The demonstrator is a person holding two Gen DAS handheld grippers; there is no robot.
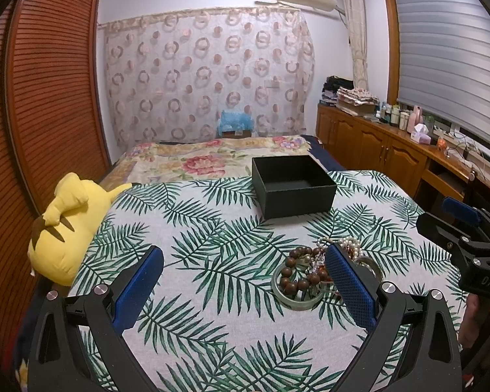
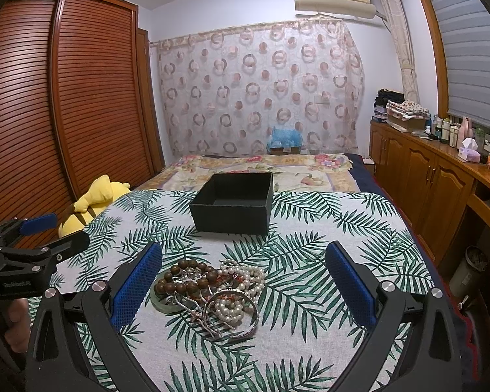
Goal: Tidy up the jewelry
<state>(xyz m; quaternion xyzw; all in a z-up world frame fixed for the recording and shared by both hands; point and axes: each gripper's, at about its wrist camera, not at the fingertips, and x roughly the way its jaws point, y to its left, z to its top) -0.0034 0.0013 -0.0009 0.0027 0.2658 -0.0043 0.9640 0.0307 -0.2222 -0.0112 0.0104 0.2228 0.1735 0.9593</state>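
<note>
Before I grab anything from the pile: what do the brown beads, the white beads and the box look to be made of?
Brown beads: probably wood, round, dark brown with a soft sheen. White beads: pearl or imitation pearl, small, creamy and glossy; which one cannot be told. Box: likely stiff card covered in matte black textured paper, with thin straight walls and no shine.

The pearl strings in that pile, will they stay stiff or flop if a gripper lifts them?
Probably flop: the pearl strings lie in loose loops, so they would likely dangle. They look tangled with the brown bead bracelet and a metal bangle, so neighbours might drag along. Round beads may slip between the pads.
</note>
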